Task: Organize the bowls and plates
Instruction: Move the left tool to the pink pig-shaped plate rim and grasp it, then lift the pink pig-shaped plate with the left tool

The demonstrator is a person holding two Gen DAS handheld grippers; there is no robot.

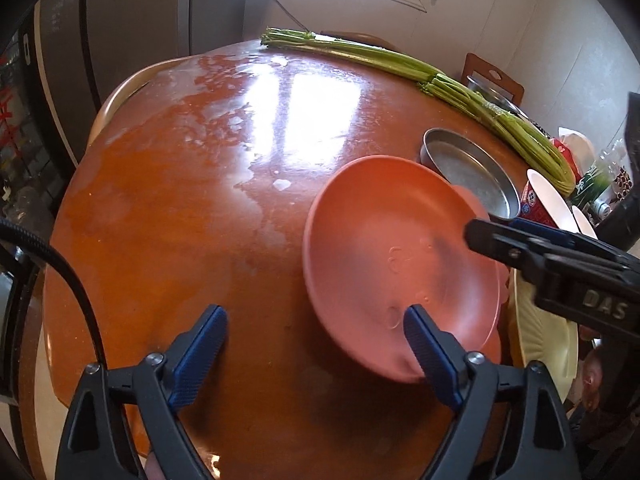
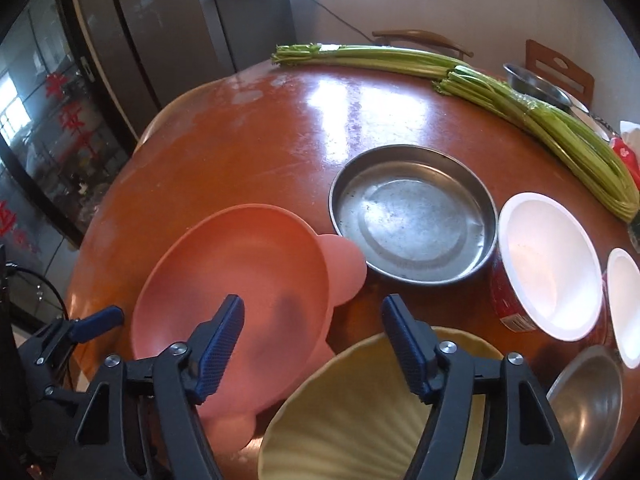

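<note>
- both grippers, left gripper (image 1: 316, 334) and right gripper (image 2: 312, 322), hold jaws wide apart, gripping nothing.
- pink eared plastic plate (image 2: 236, 280) lies under the right gripper's left jaw; probably light, stiff, slick, so pinch its rim.
- ribbed cream plate (image 2: 352, 412) sits beneath the right jaw.

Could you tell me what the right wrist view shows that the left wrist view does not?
Only the right wrist view shows the round steel bowl at lower right and the whole white-lined cups. Only the left wrist view shows the right tongs reaching over the pink plate. Both share the pink plate, the flat steel pan, the cream plate, the celery and the wooden table.
</note>
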